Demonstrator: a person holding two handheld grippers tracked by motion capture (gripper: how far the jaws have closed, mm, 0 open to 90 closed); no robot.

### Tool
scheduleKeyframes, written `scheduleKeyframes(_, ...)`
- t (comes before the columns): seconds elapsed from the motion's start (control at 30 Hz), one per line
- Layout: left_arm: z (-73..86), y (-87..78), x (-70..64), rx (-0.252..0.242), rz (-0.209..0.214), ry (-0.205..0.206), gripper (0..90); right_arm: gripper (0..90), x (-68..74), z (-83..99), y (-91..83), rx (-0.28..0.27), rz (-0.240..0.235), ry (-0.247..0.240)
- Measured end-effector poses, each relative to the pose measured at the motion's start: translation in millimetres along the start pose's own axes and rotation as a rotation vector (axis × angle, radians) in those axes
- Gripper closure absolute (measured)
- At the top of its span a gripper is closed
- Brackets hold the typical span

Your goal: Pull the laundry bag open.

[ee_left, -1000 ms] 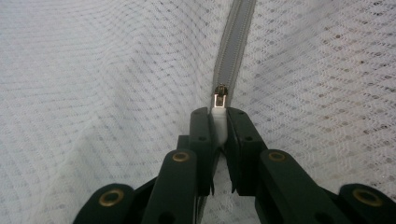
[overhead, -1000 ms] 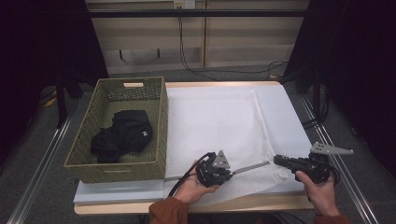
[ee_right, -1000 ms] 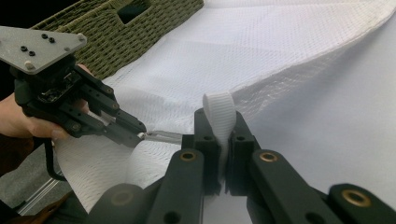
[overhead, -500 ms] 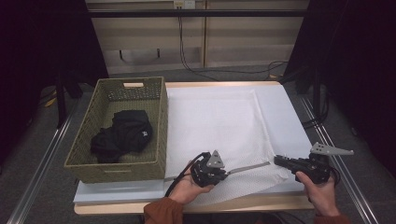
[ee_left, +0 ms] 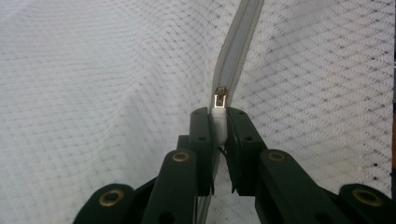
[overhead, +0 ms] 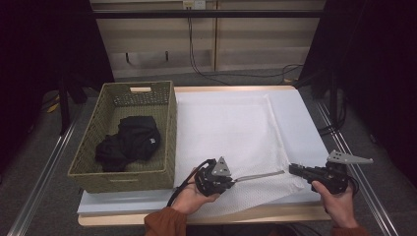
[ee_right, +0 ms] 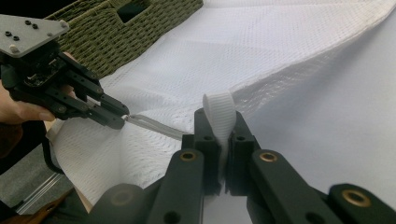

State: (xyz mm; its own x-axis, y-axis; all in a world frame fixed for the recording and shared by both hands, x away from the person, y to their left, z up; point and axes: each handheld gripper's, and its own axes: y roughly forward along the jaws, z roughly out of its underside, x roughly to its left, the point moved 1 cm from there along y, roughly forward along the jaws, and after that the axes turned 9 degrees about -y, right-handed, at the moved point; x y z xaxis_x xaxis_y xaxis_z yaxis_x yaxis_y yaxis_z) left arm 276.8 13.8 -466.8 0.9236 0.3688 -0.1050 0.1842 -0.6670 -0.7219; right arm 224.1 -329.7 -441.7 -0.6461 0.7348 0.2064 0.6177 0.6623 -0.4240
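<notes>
The left hand-held gripper (ee_left: 218, 126) is clamped on the white zipper pull (ee_left: 219, 122) of the white mesh bag (overhead: 231, 128), at the bag's near edge. To its right, the right hand-held gripper (ee_right: 219, 135) pinches the bag's white webbing loop (ee_right: 219, 112) at the near right corner. The zipper (overhead: 258, 175) stretches taut between them. The bag lies flat on the table (overhead: 295, 216). At the left stands a wicker basket (overhead: 167, 123) holding a black garment (overhead: 128, 142); its small white mark is too small to read.
</notes>
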Motion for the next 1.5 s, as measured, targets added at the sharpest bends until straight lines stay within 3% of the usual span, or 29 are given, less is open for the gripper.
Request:
scheduleKeyframes(0.03,1.6,-0.1,-1.1,-0.023,0.008,-0.042,81.6,86.0,0.0,0.0,0.0,0.0,-0.001,0.0)
scheduleKeyframes(0.13,5.2,-1.4,-2.1,-0.027,0.013,-0.035,81.6,86.0,0.2,0.0,0.0,0.0,-0.001,0.001)
scheduleKeyframes(0.3,10.4,-1.6,-0.6,-0.051,0.004,-0.077,81.5,86.0,0.2,-0.5,0.5,0.003,0.001,-0.01)
scheduleKeyframes(0.4,10.2,-5.1,0.0,-0.061,0.003,-0.075,81.6,86.0,0.8,-0.5,0.2,0.003,0.0,-0.012)
scheduleKeyframes(0.47,9.5,-7.9,1.2,-0.042,-0.003,-0.07,81.6,86.0,0.6,0.0,0.7,0.004,-0.003,-0.008)
scheduleKeyframes(0.6,10.0,-7.5,0.8,-0.066,0.002,-0.082,81.6,86.0,-0.4,0.8,0.8,0.003,-0.001,-0.005)
scheduleKeyframes(0.63,9.8,-9.5,1.1,-0.038,-0.007,-0.076,81.6,86.0,-1.2,1.3,1.3,0.006,0.003,-0.009)
scheduleKeyframes(0.8,13.1,-14.0,4.8,-0.03,-0.006,-0.058,81.6,86.0,-1.4,1.5,2.8,0.01,0.0,-0.005)
scheduleKeyframes(0.87,15.1,-15.1,4.9,-0.053,-0.004,-0.093,81.6,85.9,-1.2,1.2,2.9,0.01,0.004,-0.009)
scheduleKeyframes(0.97,16.7,-16.1,6.4,-0.071,-0.008,-0.097,81.6,86.0,-1.0,1.4,2.8,0.011,0.004,-0.008)
scheduleKeyframes(1.2,18.4,-18.7,6.2,-0.059,-0.013,-0.099,81.6,86.0,-1.4,1.5,2.3,0.009,0.005,-0.004)
scheduleKeyframes(1.23,18.7,-19.7,6.9,-0.05,-0.018,-0.084,81.6,85.9,-1.6,1.7,2.1,0.011,0.003,-0.007)
scheduleKeyframes(1.3,19.8,-20.5,6.0,-0.055,-0.019,-0.099,81.6,85.9,-2.0,1.8,1.9,0.009,0.002,-0.007)
scheduleKeyframes(1.37,20.6,-21.7,6.6,-0.048,-0.022,-0.086,81.6,85.9,-1.9,1.7,1.8,0.009,0.001,-0.008)
scheduleKeyframes(1.4,21.3,-21.0,6.4,-0.07,-0.007,-0.1,81.6,85.9,-1.5,1.6,1.9,0.01,0.0,-0.008)
scheduleKeyframes(1.5,21.8,-25.2,5.8,-0.054,-0.019,-0.099,81.6,85.9,-1.2,1.5,1.6,0.011,0.001,-0.006)
